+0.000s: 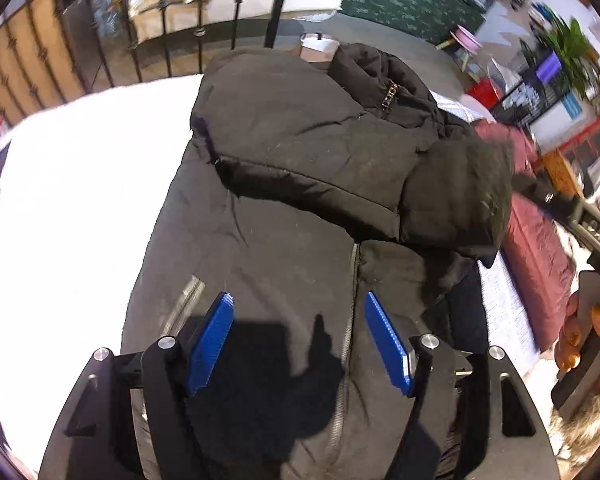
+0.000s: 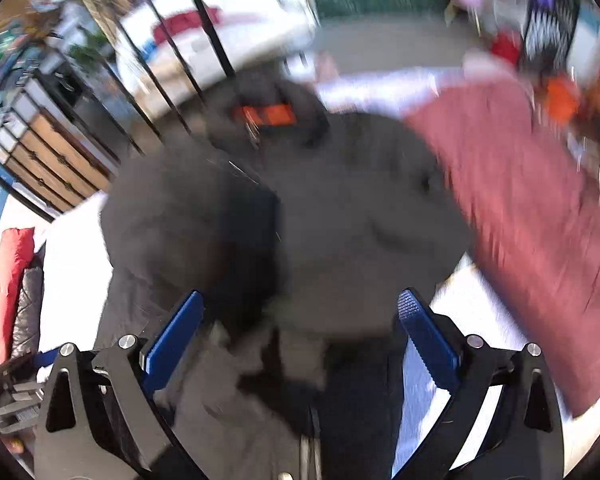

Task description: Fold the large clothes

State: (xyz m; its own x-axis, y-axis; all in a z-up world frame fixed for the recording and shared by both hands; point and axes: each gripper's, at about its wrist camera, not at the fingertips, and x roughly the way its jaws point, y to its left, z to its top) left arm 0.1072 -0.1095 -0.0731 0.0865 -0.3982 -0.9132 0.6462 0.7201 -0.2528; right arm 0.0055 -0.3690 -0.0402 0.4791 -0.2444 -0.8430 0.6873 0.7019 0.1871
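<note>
A large black padded jacket (image 1: 300, 184) lies on a white bed (image 1: 68, 208), its upper part and a sleeve folded over the body, with the zip running down the middle. My left gripper (image 1: 298, 302) hovers over the jacket's lower front, its blue pads apart and nothing between them. In the blurred right wrist view the same jacket (image 2: 340, 216) fills the centre. My right gripper (image 2: 302, 300) is open above it, blue fingers (image 2: 424, 336) wide, holding nothing. A hand (image 1: 584, 340) grips the right tool's handle at the right edge of the left wrist view.
A dark red padded garment (image 2: 540, 216) lies on the bed right of the jacket, with light cloth (image 1: 504, 312) under it. A black metal bed rail (image 1: 204, 40) stands behind. Folded red and grey items (image 2: 16, 280) are stacked at the left. Cluttered shelves and plants (image 1: 568, 52) lie beyond.
</note>
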